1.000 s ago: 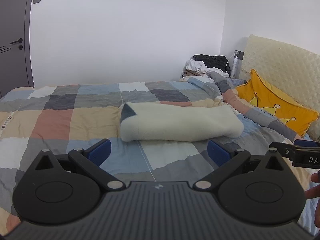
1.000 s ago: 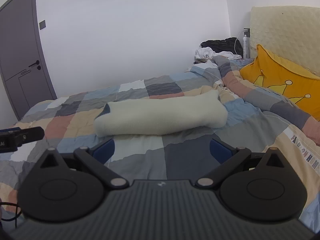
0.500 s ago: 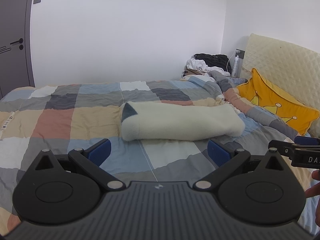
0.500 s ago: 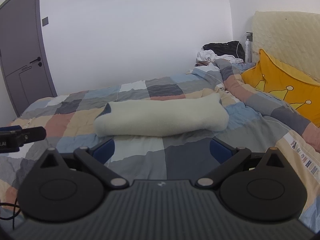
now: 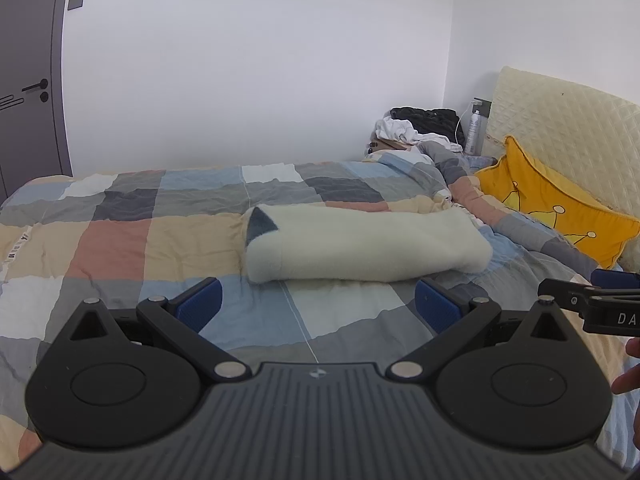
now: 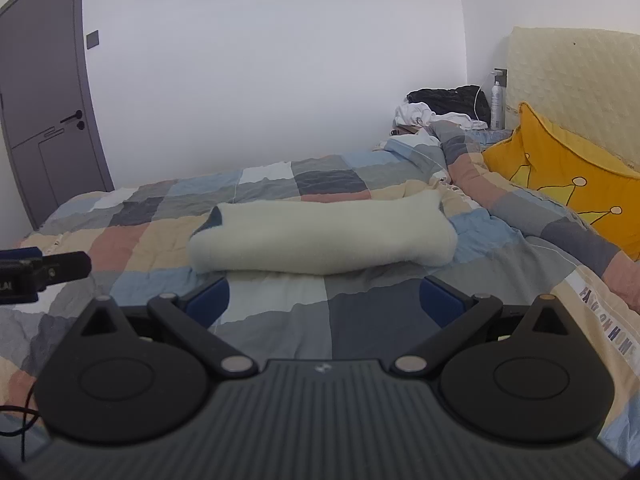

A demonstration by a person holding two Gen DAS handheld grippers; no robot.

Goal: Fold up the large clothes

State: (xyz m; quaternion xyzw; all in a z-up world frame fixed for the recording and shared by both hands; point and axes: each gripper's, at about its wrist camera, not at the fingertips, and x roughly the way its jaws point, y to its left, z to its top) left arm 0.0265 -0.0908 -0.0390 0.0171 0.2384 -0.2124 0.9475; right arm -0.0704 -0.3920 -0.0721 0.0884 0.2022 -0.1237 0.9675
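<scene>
White walls (image 5: 256, 64), grey door (image 6: 40, 120), checked quilt bed (image 5: 120, 240), yellow cushion (image 5: 560, 216)

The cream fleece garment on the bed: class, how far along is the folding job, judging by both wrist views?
Done: the cream fleece garment lies as a compact folded bundle on the patchwork quilt. In hand: nothing; the left gripper and right gripper are open, short of the bundle. Left: perhaps the crumpled clothes pile at the bedside, if it counts.

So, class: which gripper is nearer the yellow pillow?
Right. The right gripper is on the yellow pillow side; the left gripper is beyond it, farther away.
</scene>
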